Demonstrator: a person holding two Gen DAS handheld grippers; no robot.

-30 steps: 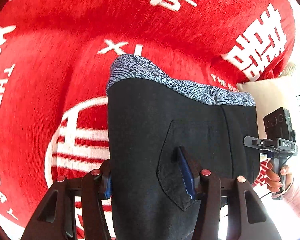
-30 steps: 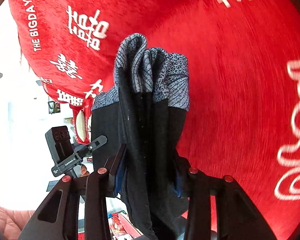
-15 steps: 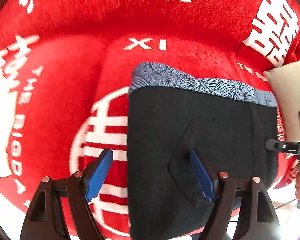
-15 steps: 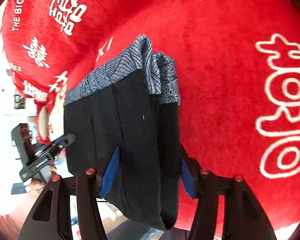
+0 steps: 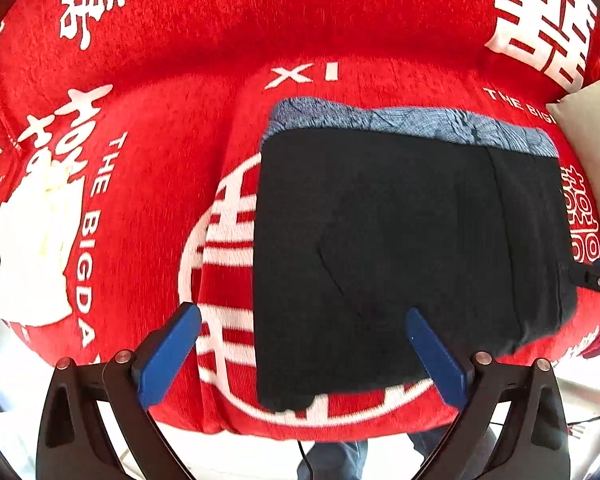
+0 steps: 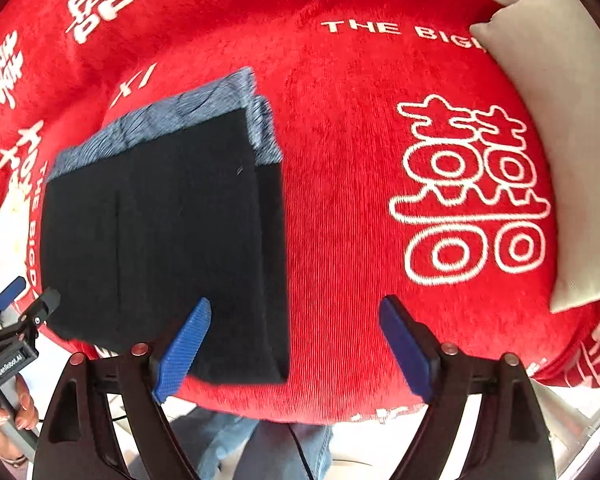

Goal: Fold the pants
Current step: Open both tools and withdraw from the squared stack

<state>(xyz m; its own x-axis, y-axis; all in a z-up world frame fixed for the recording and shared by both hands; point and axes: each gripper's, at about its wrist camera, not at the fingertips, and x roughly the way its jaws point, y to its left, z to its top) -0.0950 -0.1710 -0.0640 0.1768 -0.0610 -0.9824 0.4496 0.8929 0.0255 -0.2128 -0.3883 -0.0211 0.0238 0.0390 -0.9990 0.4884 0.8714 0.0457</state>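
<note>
Nearest each lens, the jaws of the left gripper (image 5: 302, 342) and the right gripper (image 6: 294, 340) stand wide apart, having just been opening, with nothing pressed between their blue pads. The left gripper's right-hand pad overlaps the cloth in its view, but it looks raised above it rather than touching; the right gripper's left-hand pad likewise sits over the pants' near corner, its other pad over bare red fabric.

Just beyond lie the black pants (image 5: 400, 248), folded into a compact rectangle and resting flat on a red plush sofa cover (image 6: 340, 160) printed with white characters. A blue-grey patterned waistband lining shows along the far edge, stacked in 2 or 3 layers.

Judging by that lie, the folding itself looks done and this is the release. What remains is probably to lift both tools clear without snagging the cloth, and perhaps to square the near right corner, where the layers are slightly staggered.

Farther off, a beige cushion (image 6: 560, 120) sits to the right, and a pale blurred object (image 5: 32, 248) to the left that I cannot identify. Motion blur softens the pocket seams. A hand (image 6: 4, 412) is cut off at the right wrist view's edge, and jeans-clad legs show below the sofa's rim.
</note>
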